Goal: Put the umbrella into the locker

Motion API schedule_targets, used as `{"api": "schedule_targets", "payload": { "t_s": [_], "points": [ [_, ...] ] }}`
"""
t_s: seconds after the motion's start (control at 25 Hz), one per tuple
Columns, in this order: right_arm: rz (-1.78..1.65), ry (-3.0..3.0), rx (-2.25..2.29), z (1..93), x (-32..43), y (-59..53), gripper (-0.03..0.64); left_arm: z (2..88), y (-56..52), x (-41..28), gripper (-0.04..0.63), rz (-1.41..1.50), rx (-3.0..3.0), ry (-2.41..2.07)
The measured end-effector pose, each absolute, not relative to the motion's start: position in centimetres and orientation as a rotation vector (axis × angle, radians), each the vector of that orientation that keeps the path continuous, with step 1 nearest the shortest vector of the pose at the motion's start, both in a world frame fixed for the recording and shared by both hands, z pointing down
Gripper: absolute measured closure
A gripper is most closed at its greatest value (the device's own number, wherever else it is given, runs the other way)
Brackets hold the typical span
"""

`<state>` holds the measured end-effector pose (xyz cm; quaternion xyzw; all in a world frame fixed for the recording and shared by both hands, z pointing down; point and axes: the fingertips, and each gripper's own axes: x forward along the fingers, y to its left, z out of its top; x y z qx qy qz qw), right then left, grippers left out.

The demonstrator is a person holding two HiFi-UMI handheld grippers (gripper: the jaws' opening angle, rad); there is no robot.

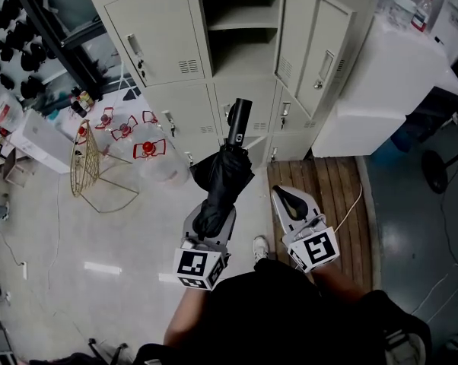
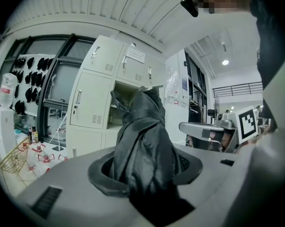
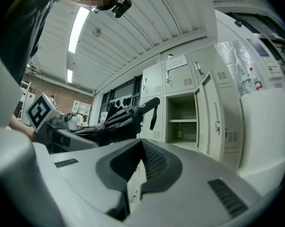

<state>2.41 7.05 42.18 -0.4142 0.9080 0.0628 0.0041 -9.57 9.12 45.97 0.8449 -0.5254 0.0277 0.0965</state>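
Observation:
A folded black umbrella is clamped in my left gripper, its black handle pointing at the grey lockers. In the left gripper view the umbrella's cloth fills the gap between the jaws of the left gripper. The open locker compartment lies straight ahead, with a shelf inside and its door swung out to the right. My right gripper hovers just right of the umbrella, shut and empty. From the right gripper view, the right gripper faces the open compartment, with the umbrella at its left.
A gold wire basket and red wire stands sit on the floor at the left. A white cabinet stands right of the lockers, above a wooden pallet. The person's shoe shows between the grippers.

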Motion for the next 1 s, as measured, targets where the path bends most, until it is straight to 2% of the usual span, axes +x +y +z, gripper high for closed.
{"api": "schedule_targets", "payload": {
  "t_s": [0.56,1.0],
  "points": [
    [0.178,2.900,-1.227,42.8,6.0,-4.0,0.618,46.0,-2.1,-6.9,0.383,0.133,2.443,-1.627],
    [0.170,2.906,-1.207,43.5,5.5,-9.4,0.618,46.4,-8.5,-7.4,0.383,0.162,2.456,-1.623]
  ]
}}
